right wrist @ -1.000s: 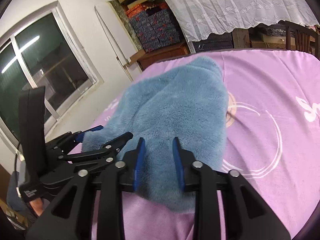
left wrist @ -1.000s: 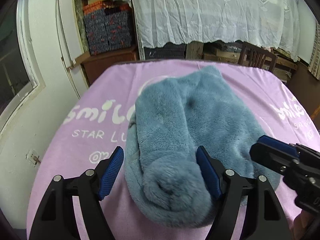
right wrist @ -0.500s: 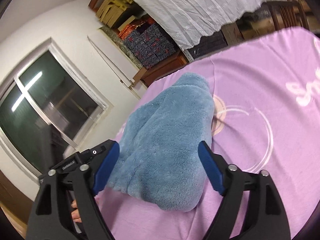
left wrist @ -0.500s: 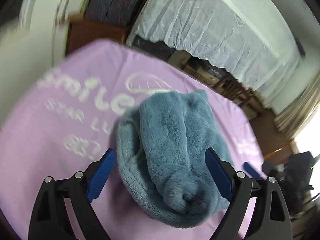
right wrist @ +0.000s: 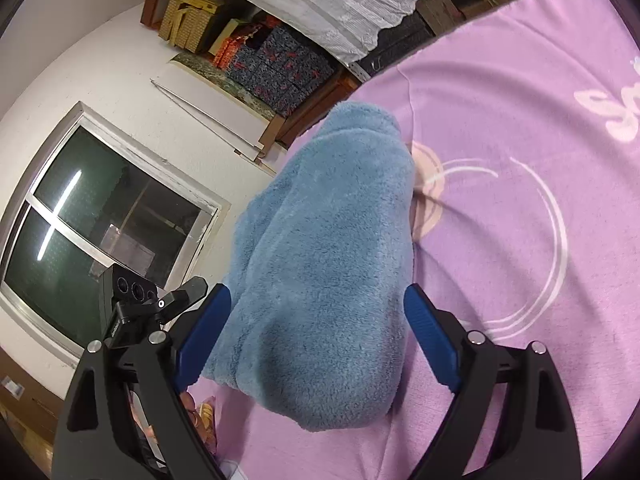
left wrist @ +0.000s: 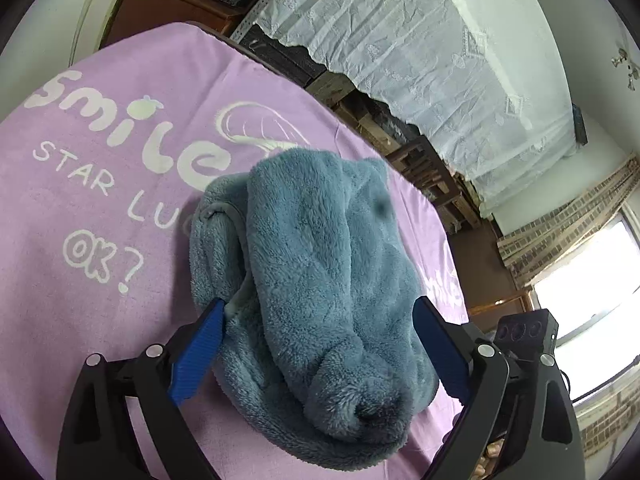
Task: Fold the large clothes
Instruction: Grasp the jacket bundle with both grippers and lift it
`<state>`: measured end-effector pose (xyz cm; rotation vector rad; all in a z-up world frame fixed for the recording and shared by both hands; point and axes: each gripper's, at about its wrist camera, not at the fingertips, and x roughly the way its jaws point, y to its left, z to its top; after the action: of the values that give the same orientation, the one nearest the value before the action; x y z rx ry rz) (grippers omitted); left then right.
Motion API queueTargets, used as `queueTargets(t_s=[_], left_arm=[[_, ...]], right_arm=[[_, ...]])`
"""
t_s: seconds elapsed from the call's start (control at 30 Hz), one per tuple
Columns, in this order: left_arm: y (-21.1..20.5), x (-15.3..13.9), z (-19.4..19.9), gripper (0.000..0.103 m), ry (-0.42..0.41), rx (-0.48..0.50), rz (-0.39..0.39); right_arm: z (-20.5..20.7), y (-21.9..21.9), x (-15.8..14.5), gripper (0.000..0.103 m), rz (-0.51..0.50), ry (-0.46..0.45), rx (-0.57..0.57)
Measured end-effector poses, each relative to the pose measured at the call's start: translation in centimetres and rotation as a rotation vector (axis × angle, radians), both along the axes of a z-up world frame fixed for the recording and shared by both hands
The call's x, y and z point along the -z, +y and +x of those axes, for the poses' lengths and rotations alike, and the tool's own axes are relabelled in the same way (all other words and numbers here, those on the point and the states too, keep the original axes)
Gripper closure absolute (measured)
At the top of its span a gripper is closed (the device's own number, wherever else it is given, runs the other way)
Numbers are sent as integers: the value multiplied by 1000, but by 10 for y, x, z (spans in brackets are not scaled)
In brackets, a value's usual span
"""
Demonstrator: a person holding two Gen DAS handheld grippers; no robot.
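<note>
A fluffy blue-grey fleece garment (left wrist: 320, 280) lies folded into a thick bundle on the purple cloth; it also shows in the right wrist view (right wrist: 332, 264). My left gripper (left wrist: 320, 356) is open, its blue pads (left wrist: 196, 348) standing on either side of the bundle's near end, holding nothing. My right gripper (right wrist: 316, 344) is open too, its pads (right wrist: 428, 340) wide on either side of the bundle's near end. The other gripper's camera body shows at the edge of each view.
The purple cloth (left wrist: 80, 184) with white "smile STAR LUCK OK?" print covers the table. A white lace curtain (left wrist: 440, 52) hangs behind. Patterned boxes (right wrist: 280, 68) on a wooden cabinet and a window (right wrist: 92, 224) line the left wall.
My right gripper was shut on the garment's edge and has opened and let it go. Both grippers have pulled back and tilted; the bundle lies still.
</note>
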<state>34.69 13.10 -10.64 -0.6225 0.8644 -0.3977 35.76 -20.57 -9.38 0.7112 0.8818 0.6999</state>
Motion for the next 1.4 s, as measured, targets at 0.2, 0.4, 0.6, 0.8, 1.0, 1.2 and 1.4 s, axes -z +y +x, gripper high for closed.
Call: queueTargets(t_s=[0.2, 0.4, 0.6, 0.8, 1.0, 1.2, 1.4], left_arm=[[-31, 19, 10, 6, 74, 68, 154], [-22, 40, 21, 4, 125, 90, 4], [-24, 45, 27, 15, 106, 84, -26], [-29, 41, 22, 30, 73, 83, -13], [-36, 29, 11, 41, 19, 103, 25], [-37, 33, 8, 40, 21, 113, 10], [-31, 47, 25, 30, 95, 106, -59]], right_arm=[[5, 5, 7, 17, 1, 24, -13], [16, 14, 14, 15, -14, 49, -11], [37, 32, 28, 14, -26, 92, -32], [37, 43, 29, 29, -59, 49, -41], [29, 41, 24, 35, -49, 36, -36], [22, 37, 22, 36, -52, 39, -29], [24, 39, 23, 30, -65, 45, -24]])
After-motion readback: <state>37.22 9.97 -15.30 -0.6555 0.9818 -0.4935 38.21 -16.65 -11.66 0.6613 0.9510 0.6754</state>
